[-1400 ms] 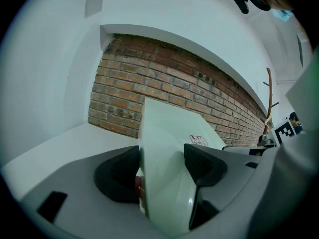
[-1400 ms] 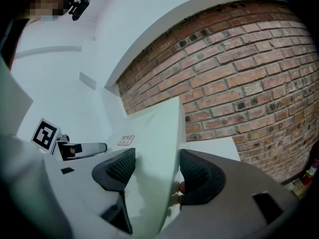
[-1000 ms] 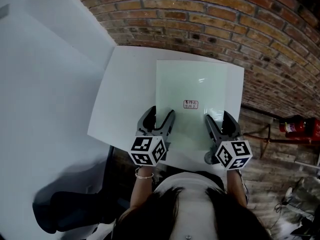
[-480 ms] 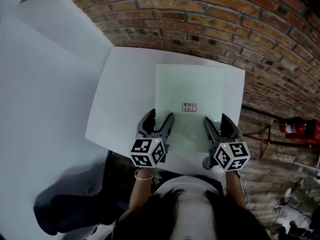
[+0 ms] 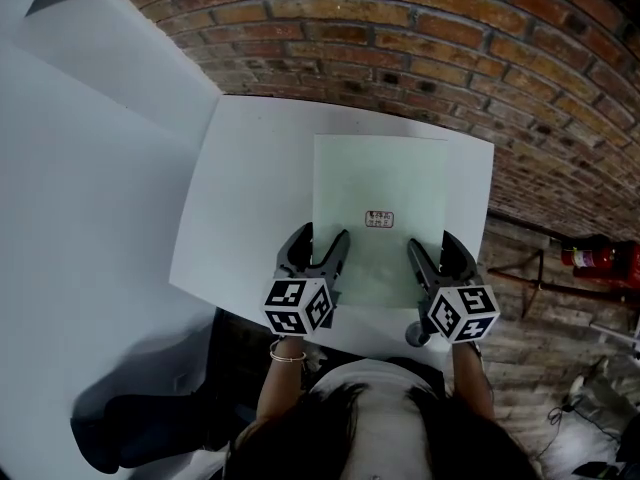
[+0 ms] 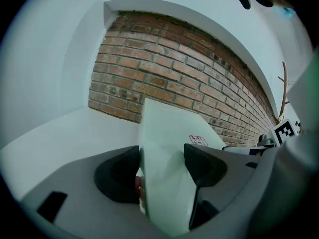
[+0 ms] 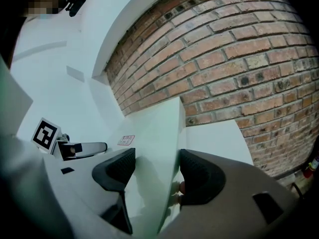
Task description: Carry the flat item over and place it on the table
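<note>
A pale green, translucent flat rectangular sheet (image 5: 380,183) hangs over the white square bench (image 5: 250,198) that stands against a red brick wall (image 5: 400,48), gripped along its near edge at both corners. The left tongs (image 5: 322,238) are clamped on its near left corner and the right tongs (image 5: 431,242) on its near right corner. Each gripper view shows dark pads pressed against opposite faces of the sheet (image 6: 167,128) (image 7: 154,128). Gripping the two corners probably spreads the load and stops a thin, stiff panel from twisting or swinging, and it leaves the far edge free to meet the bench first. The long side runs away from the person, square to the bench edges, which suggests it is being lined up for setting down. Whether any part of the sheet touches the bench cannot be told. The pads hide the gripped strip, and the underside is out of sight. A small white label (image 5: 380,218) with red print sits near the middle, too small to read.
</note>
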The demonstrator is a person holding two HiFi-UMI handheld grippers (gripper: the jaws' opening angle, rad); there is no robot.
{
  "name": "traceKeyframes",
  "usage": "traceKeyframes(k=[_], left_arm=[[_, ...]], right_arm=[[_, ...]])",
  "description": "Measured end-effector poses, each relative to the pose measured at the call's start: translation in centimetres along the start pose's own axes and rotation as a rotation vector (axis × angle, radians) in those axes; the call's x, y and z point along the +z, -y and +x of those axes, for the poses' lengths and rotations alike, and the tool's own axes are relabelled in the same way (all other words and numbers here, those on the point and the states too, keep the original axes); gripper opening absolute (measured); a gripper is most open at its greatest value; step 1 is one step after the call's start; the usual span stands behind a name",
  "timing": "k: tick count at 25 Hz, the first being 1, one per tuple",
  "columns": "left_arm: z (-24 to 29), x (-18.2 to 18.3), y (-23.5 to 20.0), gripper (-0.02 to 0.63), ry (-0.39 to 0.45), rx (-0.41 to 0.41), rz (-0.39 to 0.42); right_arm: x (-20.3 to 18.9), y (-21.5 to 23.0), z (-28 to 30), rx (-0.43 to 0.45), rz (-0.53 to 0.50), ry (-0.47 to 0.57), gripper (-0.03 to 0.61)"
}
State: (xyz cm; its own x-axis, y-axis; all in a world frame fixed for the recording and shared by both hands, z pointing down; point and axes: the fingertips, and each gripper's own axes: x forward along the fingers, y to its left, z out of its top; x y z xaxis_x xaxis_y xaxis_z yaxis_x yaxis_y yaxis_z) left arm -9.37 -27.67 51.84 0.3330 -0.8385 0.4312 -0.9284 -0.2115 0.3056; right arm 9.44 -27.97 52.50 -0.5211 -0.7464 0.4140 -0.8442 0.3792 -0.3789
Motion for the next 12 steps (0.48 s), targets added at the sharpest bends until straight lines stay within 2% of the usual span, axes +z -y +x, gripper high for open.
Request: traceKeyframes(k=[12], left_arm=[[1.7, -1.7, -1.1, 0.293, -0.047, 0.009, -0.015]], right_arm=[[-1.7, 1.1, 1.7, -0.004, 0.028, -0.049, 0.283]])
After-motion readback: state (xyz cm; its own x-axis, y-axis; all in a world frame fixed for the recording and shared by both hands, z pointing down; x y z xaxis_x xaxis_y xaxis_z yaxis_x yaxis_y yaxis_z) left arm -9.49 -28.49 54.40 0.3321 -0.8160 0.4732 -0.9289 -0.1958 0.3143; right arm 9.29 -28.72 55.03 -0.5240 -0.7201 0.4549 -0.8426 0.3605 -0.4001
